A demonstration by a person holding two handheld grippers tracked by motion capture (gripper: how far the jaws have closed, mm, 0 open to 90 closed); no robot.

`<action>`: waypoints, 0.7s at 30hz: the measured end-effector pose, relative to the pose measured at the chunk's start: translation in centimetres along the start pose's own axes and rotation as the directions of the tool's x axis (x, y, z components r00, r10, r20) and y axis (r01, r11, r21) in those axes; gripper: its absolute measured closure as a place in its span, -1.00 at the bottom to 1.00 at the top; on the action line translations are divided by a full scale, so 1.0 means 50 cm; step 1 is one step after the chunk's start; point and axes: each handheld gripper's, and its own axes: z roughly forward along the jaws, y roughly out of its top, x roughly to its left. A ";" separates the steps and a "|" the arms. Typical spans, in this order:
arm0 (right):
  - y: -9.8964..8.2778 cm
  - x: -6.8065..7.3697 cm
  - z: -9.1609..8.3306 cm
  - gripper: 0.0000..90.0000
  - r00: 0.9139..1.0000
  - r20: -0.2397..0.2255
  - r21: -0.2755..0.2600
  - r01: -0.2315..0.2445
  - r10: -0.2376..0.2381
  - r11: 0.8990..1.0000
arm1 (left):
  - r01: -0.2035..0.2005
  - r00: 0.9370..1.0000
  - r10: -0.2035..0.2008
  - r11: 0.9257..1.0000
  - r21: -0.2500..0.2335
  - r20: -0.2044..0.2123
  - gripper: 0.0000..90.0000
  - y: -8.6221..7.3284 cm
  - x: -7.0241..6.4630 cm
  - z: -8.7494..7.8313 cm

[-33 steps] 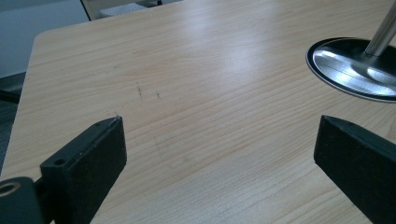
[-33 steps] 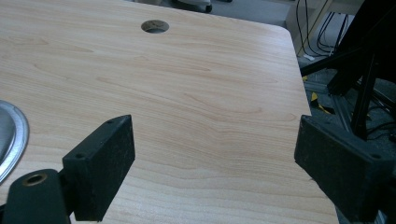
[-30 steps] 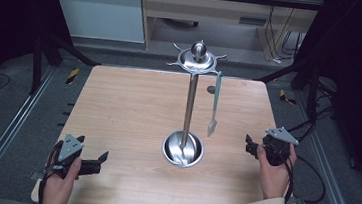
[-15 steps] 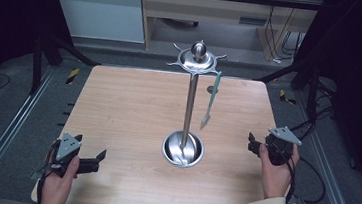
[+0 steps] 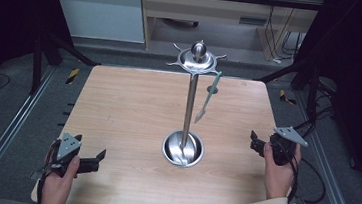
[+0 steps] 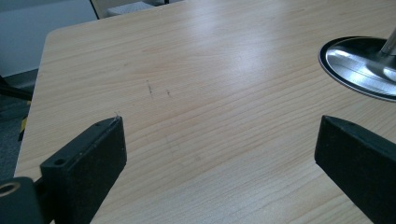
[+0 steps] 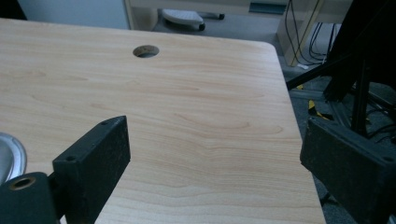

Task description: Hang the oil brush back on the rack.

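Left gripper (image 5: 94,158) at table's (image 5: 133,107) 7 o'clock, jaws spread, holding nothing. Right gripper (image 5: 255,142) at 4 o'clock, jaws also wide, empty. Stand (image 5: 189,108) at centre, base (image 6: 359,65) well apart from both; spatula (image 5: 208,97) hangs off its top rim at 1 o'clock.

Soft overhead light falls evenly on the table (image 5: 133,112), while the room around it sinks into darkness. The steel stand (image 5: 188,108) catches bright glints, and a pale sheen lies across the wood. The near black fingers (image 6: 88,154) are slightly blurred.
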 end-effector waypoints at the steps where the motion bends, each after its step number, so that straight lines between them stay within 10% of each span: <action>1: -0.001 0.001 0.003 -0.80 1.000 -0.007 0.009 0.001 0.000 1.000 | -0.005 1.000 0.005 1.000 0.000 0.002 -0.96 0.001 -0.001 0.000; 21: -0.020 0.068 0.085 -0.79 0.968 -0.253 0.173 0.052 -0.007 0.983 | -0.037 0.999 0.037 0.999 0.008 0.010 -0.96 0.002 -0.012 -0.001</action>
